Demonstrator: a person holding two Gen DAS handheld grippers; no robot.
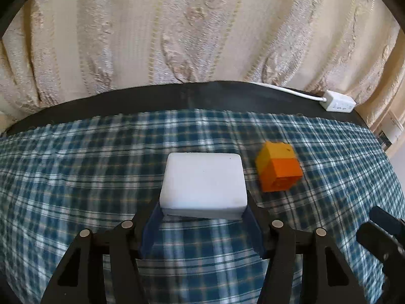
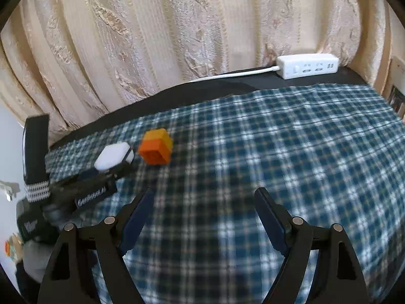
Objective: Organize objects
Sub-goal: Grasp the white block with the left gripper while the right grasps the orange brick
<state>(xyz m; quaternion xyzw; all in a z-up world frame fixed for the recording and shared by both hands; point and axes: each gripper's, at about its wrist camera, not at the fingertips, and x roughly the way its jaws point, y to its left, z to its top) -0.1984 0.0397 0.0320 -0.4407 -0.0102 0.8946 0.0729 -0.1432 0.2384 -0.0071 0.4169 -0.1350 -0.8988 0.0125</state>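
Left wrist view: left gripper (image 1: 203, 215) fingers clamped on white block (image 1: 203, 181), held above plaid cloth (image 1: 76, 177), orange-yellow block (image 1: 278, 169) just beside. Right gripper (image 2: 203, 202) fingers apart, empty. Risk: shallow edge grip, block slipping; bumping orange-yellow block when setting down.

Little lettering legible

White lettering runs along the side of the left gripper (image 2: 111, 168) body, seen from the right wrist view; it seems to read "GenRobot.AI", though blur leaves this uncertain. Another white mark lower on that body is too blurred to read.
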